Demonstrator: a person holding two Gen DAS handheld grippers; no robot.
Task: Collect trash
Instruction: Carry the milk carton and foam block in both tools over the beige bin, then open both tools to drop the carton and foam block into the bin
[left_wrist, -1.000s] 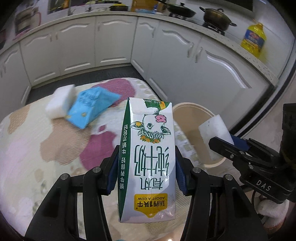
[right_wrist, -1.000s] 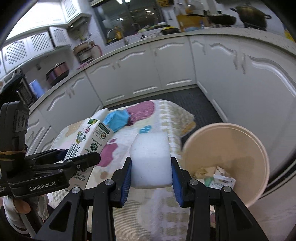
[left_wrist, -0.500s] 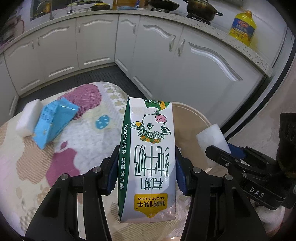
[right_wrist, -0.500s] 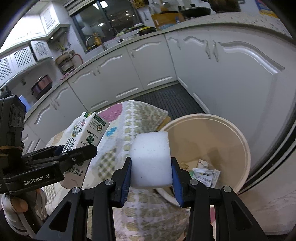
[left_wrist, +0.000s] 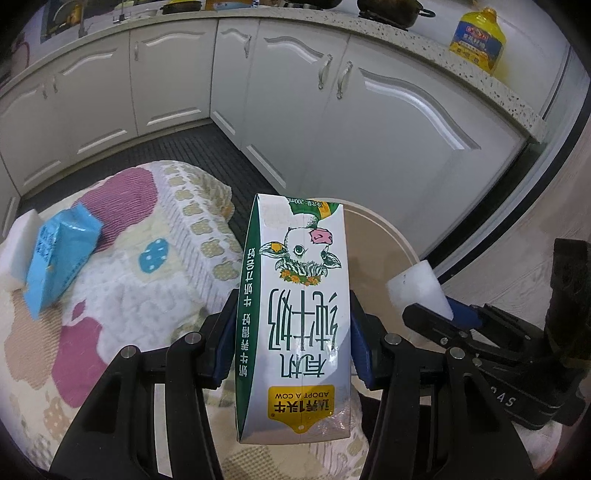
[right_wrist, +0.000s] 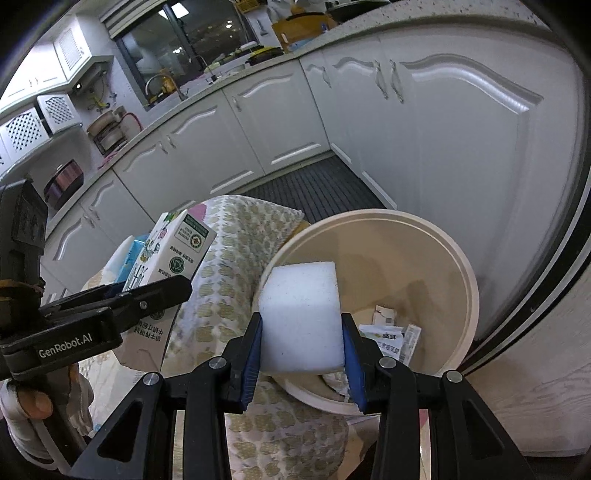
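The left gripper (left_wrist: 293, 339) is clamping a milk carton (left_wrist: 295, 314) between its blue pads, the carton standing lengthwise along the fingers with its printed cow face pointing away from the camera. Just to its right, the right gripper (right_wrist: 301, 347) is squeezing a white foam block (right_wrist: 301, 315) from both sides, and that block is hanging over the near rim of a cream waste bin (right_wrist: 458, 266). The carton's far end is overlapping the same bin's rim in the left wrist view. Inside the bin, a few crumpled wrappers (right_wrist: 391, 334) are lying at the bottom. The bin is standing on the floor just beside a table draped in a patterned cloth (left_wrist: 122, 295). Farther back on that cloth, a blue packet (left_wrist: 59, 254) is leaning against a second white foam block (left_wrist: 16, 240). Beyond, white kitchen cabinets (left_wrist: 369, 118) are lining the wall, with a yellow oil bottle (left_wrist: 476, 37) sitting on the counter.
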